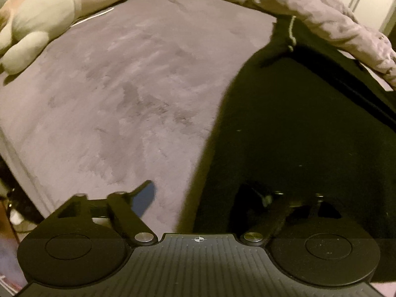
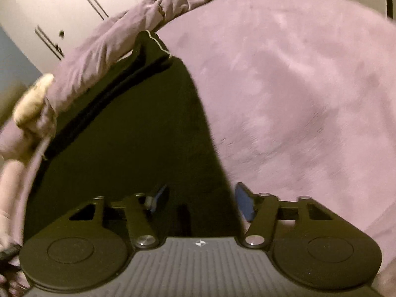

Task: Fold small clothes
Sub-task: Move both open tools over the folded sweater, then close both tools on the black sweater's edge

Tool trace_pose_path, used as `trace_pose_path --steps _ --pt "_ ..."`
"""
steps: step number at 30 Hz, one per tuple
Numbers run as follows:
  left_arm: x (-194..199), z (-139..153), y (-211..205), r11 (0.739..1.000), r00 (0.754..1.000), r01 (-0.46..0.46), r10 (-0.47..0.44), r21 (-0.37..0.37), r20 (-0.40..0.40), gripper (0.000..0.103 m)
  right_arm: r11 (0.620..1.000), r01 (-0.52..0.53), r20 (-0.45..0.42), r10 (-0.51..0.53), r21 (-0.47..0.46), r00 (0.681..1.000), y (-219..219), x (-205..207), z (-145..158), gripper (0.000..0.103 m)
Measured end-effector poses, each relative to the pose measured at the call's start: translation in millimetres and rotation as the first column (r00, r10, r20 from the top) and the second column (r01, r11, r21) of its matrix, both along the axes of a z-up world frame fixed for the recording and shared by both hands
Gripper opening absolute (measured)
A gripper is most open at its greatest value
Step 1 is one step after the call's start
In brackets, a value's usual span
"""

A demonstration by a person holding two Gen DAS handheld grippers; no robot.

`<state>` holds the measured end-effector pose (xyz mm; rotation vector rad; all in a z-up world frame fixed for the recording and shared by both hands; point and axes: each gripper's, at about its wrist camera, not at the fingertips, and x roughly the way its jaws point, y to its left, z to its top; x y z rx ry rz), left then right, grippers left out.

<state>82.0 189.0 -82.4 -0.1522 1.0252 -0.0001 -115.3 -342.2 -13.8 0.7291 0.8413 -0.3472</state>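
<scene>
A black garment (image 1: 309,128) lies flat on the mauve bed (image 1: 128,94), filling the frame's right. The left gripper (image 1: 205,198) stands open, its right finger lost against black cloth. The right gripper (image 2: 201,200) gapes astride the garment's edge.

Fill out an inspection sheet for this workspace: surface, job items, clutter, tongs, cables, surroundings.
Surface: mauve plush bed cover, brushed in patches.
Job's things: black garment spread flat, pale drawstring at its far end.
Clutter: cream plush toy at the far left corner; crumpled mauve duvet along the far edge.
Tongs: left tongs open, straddling the garment's edge; right tongs open over the garment's edge.
Cables: nothing seen.
Surroundings: pale wardrobe doors beyond the duvet.
</scene>
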Motion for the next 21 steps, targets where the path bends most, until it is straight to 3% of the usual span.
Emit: trace_pose_path --steps 2,3,7,9,10,15,18,21 --pt "1.5 1.8 0.0 1.0 1.0 0.025 -0.025 -0.012 -0.002 0.06 1.0 -0.009 -0.028 0.008 -0.012 1.0 0.3 2.1 -3.7 0.026" --pt "2.3 1.7 0.0 0.999 0.999 0.035 -0.035 -0.021 -0.006 0.054 1.0 -0.016 -0.04 0.015 -0.026 0.999 0.5 2.3 -5.0 0.021" --pt "0.3 2.1 2.0 0.996 0.999 0.05 -0.052 -0.071 -0.016 0.036 1.0 -0.024 -0.041 0.024 -0.007 0.999 -2.2 1.5 -8.4 0.019" --pt "0.6 2.5 2.7 0.993 0.998 0.054 -0.057 -0.105 -0.024 0.018 0.999 -0.033 -0.05 0.033 0.005 0.998 -3.6 2.6 -9.6 0.022" --pt "0.9 2.5 2.9 0.99 0.998 0.057 -0.061 -0.128 -0.03 0.015 0.999 -0.038 -0.053 0.039 0.014 0.998 -4.0 4.3 -9.7 0.023" --pt "1.1 2.8 5.7 0.984 0.998 0.042 -0.05 -0.175 -0.045 0.013 0.996 -0.082 -0.066 0.084 0.033 0.994 -7.4 9.3 -7.0 0.023" --pt "1.8 -0.8 5.1 0.988 0.996 0.055 -0.063 -0.145 -0.055 0.026 0.994 -0.108 -0.067 0.11 0.028 0.992 -6.9 9.9 -4.8 0.018" --pt "4.2 -1.1 -0.4 0.986 0.991 0.106 -0.115 -0.131 -0.062 0.029 0.992 -0.124 -0.076 0.126 0.025 0.989 -5.9 10.7 -6.5 0.019"
